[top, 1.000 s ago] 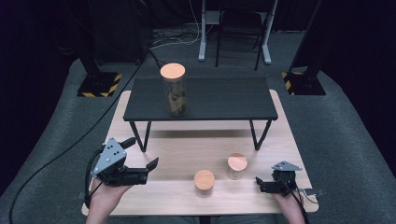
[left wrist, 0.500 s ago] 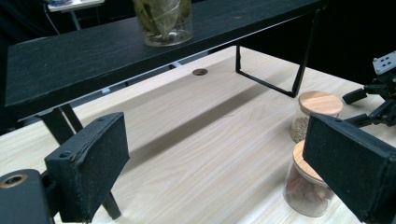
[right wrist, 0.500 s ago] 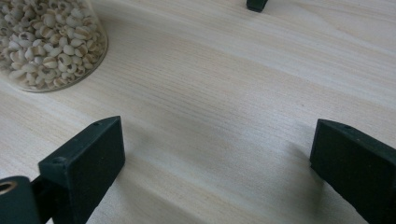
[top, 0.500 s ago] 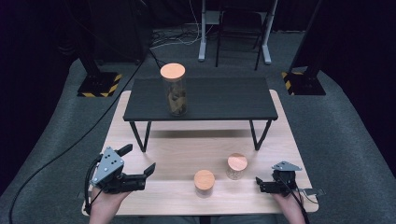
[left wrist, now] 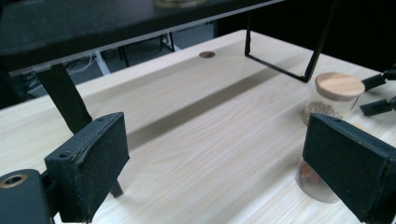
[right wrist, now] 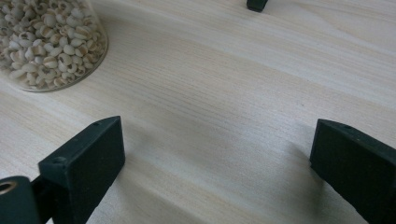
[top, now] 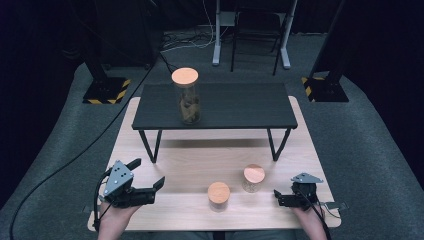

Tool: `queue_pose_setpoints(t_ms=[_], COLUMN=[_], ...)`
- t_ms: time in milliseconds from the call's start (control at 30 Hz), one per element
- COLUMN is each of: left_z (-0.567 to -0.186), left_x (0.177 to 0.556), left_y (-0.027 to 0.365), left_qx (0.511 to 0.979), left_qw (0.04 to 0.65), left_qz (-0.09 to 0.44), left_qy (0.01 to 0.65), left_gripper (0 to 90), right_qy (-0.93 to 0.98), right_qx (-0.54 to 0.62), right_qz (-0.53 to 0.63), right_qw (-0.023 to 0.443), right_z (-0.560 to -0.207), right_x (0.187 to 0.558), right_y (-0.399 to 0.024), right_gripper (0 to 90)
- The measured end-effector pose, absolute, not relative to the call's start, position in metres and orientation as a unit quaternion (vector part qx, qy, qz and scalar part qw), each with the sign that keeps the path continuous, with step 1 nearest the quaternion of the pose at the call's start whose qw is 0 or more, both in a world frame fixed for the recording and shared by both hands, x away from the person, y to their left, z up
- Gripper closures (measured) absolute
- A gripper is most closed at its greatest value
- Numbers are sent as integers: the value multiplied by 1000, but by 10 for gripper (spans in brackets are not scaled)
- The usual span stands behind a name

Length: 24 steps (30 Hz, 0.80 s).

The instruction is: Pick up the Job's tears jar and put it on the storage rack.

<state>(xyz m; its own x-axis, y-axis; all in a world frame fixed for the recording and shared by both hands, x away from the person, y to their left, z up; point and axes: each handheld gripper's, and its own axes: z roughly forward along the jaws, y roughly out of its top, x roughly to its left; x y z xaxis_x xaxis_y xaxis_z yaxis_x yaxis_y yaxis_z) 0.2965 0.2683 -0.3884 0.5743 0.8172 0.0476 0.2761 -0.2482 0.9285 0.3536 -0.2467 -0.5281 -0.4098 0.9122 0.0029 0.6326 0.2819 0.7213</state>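
Observation:
Two short glass jars with wooden lids stand on the light wooden table (top: 175, 165): one (top: 218, 192) near the front middle, the other (top: 254, 176) just right of it. A tall lidded jar (top: 186, 97) stands on the low black shelf (top: 235, 107). My left gripper (top: 148, 172) hangs open at the front left, aimed toward the short jars. Between its pads (left wrist: 91, 163) lies bare wood; the nearer jar (left wrist: 313, 184) peeks from behind the right jaw, the farther jar (left wrist: 334, 95) stands beyond. My right gripper (top: 276, 198) rests open at the front right, the bean-filled jar (right wrist: 46, 42) beside it.
The black shelf's thin legs (top: 150, 145) stand on the table behind the jars. A small round knot (left wrist: 206, 54) marks the wood under the shelf. Grey carpet surrounds the table; stands with yellow-black bases (top: 106, 91) sit at the back.
My left gripper has sunk toward the table top, jaws still apart. The right gripper and all three jars have stayed put.

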Motion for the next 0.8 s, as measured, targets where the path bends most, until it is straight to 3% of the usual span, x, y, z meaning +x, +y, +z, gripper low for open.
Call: queue_pose_setpoints(t_ms=[800], left_z=[-461], left_x=[331], left_y=[278], left_qx=[749], left_qw=[452], left_qz=[245], left_qy=[418], left_gripper=[65], right_qy=[772], right_qx=[501], right_qz=[329], right_qw=[212], right_z=[-528], right_x=[354], right_y=[-247], right_gripper=[19])
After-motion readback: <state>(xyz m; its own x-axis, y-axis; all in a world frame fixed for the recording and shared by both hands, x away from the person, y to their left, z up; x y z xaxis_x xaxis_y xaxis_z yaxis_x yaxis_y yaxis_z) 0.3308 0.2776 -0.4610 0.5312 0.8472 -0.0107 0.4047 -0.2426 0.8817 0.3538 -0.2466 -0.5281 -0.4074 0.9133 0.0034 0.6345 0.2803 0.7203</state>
